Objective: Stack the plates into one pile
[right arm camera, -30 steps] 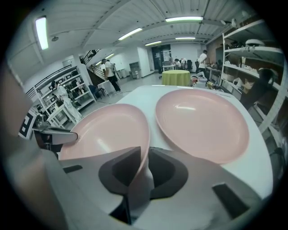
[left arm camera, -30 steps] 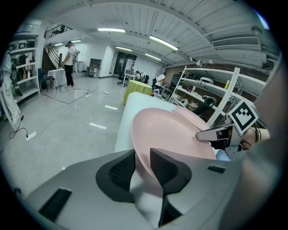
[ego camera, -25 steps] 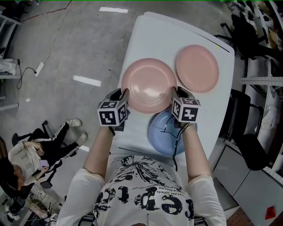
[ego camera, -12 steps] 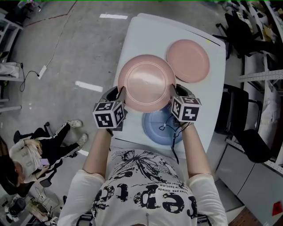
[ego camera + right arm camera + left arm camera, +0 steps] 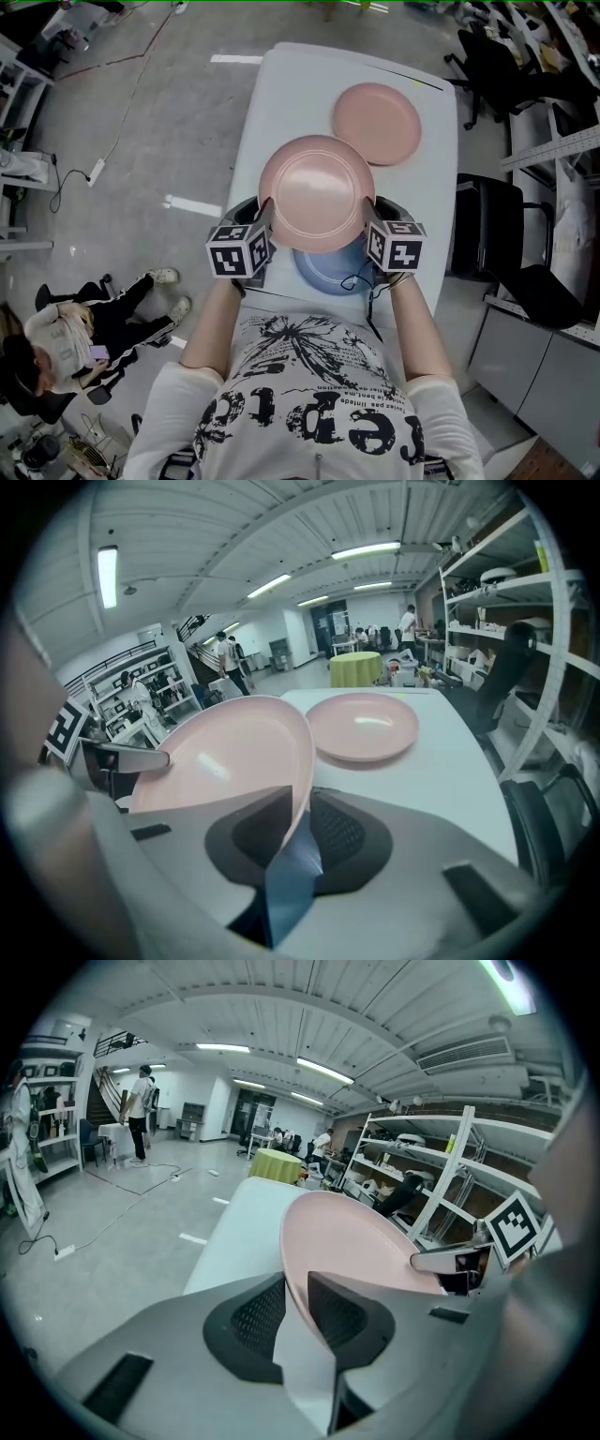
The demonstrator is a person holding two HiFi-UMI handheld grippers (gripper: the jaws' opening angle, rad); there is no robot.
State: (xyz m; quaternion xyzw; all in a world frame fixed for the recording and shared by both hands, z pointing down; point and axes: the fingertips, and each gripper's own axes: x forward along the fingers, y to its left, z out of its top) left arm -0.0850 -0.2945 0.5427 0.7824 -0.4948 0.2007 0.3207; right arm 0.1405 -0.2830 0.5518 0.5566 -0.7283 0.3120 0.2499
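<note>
Two grippers are on one plate at this moment. From the head view I see both of the person's forearms (image 5: 214, 319) stretched forward, almost parallel, over the near end of the white table (image 5: 281, 103), with the marker cubes turned up toward the camera. The left gripper (image 5: 265, 208) comes at the pink plate (image 5: 317, 192) from its left side and the right gripper (image 5: 371, 210) from its right side, so the plate sits between them, carried at two opposite places of its rim. In the left gripper view the rim passes between the two dark pads and both pads press on it, a firm pinch. In the right gripper view the rim also stands between the pads and they are on it, but these jaws are opening a little. The plate lies about level, hollow side up, and in both gripper views it appears lifted above the table surface. Directly under its near edge is the blue plate (image 5: 328, 272), which rests on the table close to the person; the pink plate hides its far part, and I cannot tell if the two touch. The second pink plate (image 5: 377, 111) lies flat on the table farther away and to the right, apart from the carried one and from both grippers.
</note>
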